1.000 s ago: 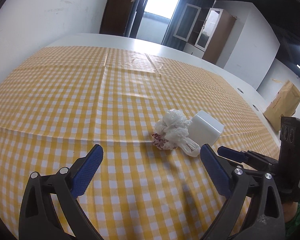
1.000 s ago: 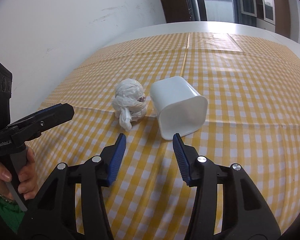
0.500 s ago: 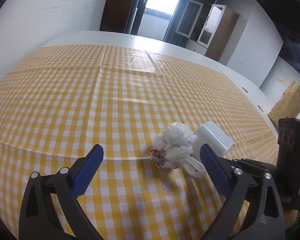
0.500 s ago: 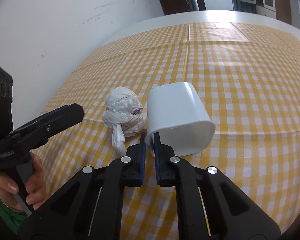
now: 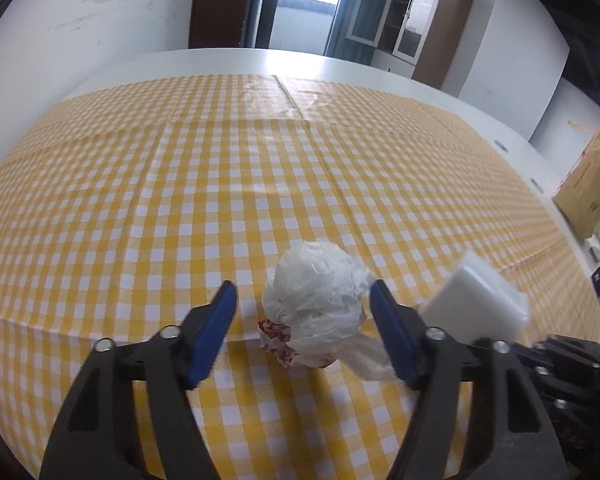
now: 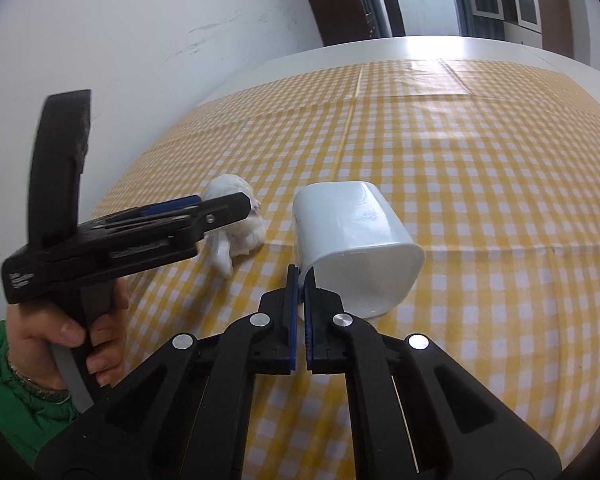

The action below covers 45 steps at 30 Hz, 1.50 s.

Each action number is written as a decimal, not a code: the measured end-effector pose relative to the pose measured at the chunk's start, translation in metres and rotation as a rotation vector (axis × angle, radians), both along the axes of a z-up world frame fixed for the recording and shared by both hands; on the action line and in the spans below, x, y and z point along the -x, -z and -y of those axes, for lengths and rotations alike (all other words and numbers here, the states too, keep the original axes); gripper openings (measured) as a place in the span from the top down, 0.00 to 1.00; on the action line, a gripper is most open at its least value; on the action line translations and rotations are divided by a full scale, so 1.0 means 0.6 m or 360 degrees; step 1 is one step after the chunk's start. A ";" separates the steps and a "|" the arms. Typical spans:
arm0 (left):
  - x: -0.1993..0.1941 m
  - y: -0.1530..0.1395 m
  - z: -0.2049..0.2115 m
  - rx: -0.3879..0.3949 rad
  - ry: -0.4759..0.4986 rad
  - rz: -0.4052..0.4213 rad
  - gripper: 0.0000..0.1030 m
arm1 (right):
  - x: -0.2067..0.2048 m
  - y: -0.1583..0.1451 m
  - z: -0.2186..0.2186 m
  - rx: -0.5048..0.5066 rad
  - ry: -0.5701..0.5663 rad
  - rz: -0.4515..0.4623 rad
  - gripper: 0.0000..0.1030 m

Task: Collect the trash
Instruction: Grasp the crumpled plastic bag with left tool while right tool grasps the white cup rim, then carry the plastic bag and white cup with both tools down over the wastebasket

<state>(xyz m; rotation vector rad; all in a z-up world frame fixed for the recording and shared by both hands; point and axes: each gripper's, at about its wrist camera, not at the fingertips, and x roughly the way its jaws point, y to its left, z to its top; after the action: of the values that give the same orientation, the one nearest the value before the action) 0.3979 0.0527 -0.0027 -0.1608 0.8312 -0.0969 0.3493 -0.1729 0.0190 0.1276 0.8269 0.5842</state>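
Note:
A crumpled white plastic bag with a red-printed wrapper point(image 5: 316, 312) lies on the yellow checked tablecloth point(image 5: 220, 200). My left gripper point(image 5: 304, 300) is open, its blue pads on either side of the bag; the right pad touches it. The bag also shows in the right wrist view point(image 6: 240, 220), partly behind the left gripper point(image 6: 204, 210). A white plastic bin point(image 6: 352, 244) lies tilted on its side, mouth toward me. My right gripper point(image 6: 301, 276) is shut on the bin's near rim. The bin shows blurred in the left wrist view point(image 5: 476, 308).
The table runs far back to a white edge point(image 5: 300, 60). A white wall point(image 6: 140, 60) is close on the left. A brown cardboard box point(image 5: 588, 188) stands off the table at the right. A doorway and cabinets are behind.
My left gripper has moved forward and narrowed around the bag. My right gripper closed on the bin's rim half a second ago and has tilted the bin up slightly.

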 end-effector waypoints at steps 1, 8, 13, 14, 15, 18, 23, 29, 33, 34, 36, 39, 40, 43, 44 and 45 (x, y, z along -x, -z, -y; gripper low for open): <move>-0.002 0.006 0.004 -0.0011 0.0011 -0.0011 0.57 | 0.004 0.000 0.005 -0.0010 0.0003 0.0001 0.98; 0.067 -0.027 -0.015 0.0175 -0.0039 0.0132 0.60 | 0.054 -0.019 0.022 -0.0025 -0.0012 0.0093 0.98; 0.146 -0.044 -0.008 0.0236 0.0011 0.0218 0.60 | 0.094 -0.031 0.028 -0.0012 -0.0018 0.0173 0.98; 0.160 -0.047 -0.005 0.0239 0.0025 0.0232 0.60 | 0.103 -0.035 0.027 -0.0004 -0.0022 0.0193 0.98; 0.174 -0.050 -0.003 0.0245 0.0041 0.0248 0.60 | 0.114 -0.037 0.026 0.0001 -0.0024 0.0213 0.98; 0.225 -0.059 0.005 0.0263 0.0086 0.0312 0.60 | 0.136 -0.037 0.031 -0.0005 -0.0016 0.0235 0.98; 0.295 -0.065 0.013 0.0227 0.0125 0.0366 0.60 | 0.185 -0.032 0.038 0.0033 0.0003 0.0301 0.98; 0.380 -0.062 0.019 0.0269 0.0168 0.0429 0.60 | 0.259 -0.027 0.045 0.0053 -0.0044 0.0385 0.98; 0.426 -0.048 0.026 0.0278 0.0192 0.0447 0.60 | 0.306 -0.010 0.048 0.0061 -0.0073 0.0393 0.98; 0.436 -0.043 0.028 0.0278 0.0194 0.0443 0.60 | 0.322 -0.004 0.050 0.0067 -0.0076 0.0392 0.98; 0.454 -0.032 0.032 0.0292 0.0220 0.0432 0.60 | 0.347 0.001 0.053 0.0077 -0.0085 0.0390 0.98; 0.477 -0.022 0.039 0.0292 0.0254 0.0436 0.60 | 0.389 0.009 0.060 0.0089 -0.0106 0.0404 0.98; 0.488 -0.021 0.043 0.0291 0.0269 0.0444 0.60 | 0.402 0.010 0.062 0.0092 -0.0110 0.0407 0.98; 0.515 -0.022 0.052 0.0271 0.0293 0.0461 0.60 | 0.430 0.011 0.068 0.0098 -0.0125 0.0421 0.98; 0.523 -0.023 0.053 0.0267 0.0301 0.0464 0.60 | 0.438 0.011 0.069 0.0101 -0.0131 0.0425 0.98; 0.533 -0.024 0.057 0.0259 0.0310 0.0468 0.60 | 0.442 0.011 0.069 0.0104 -0.0136 0.0428 0.98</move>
<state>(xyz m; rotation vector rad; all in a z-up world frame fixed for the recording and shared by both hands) 0.0780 0.0188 0.0117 -0.2126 0.5429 -0.3633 0.0840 -0.2146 0.0126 -0.0463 0.5915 0.6384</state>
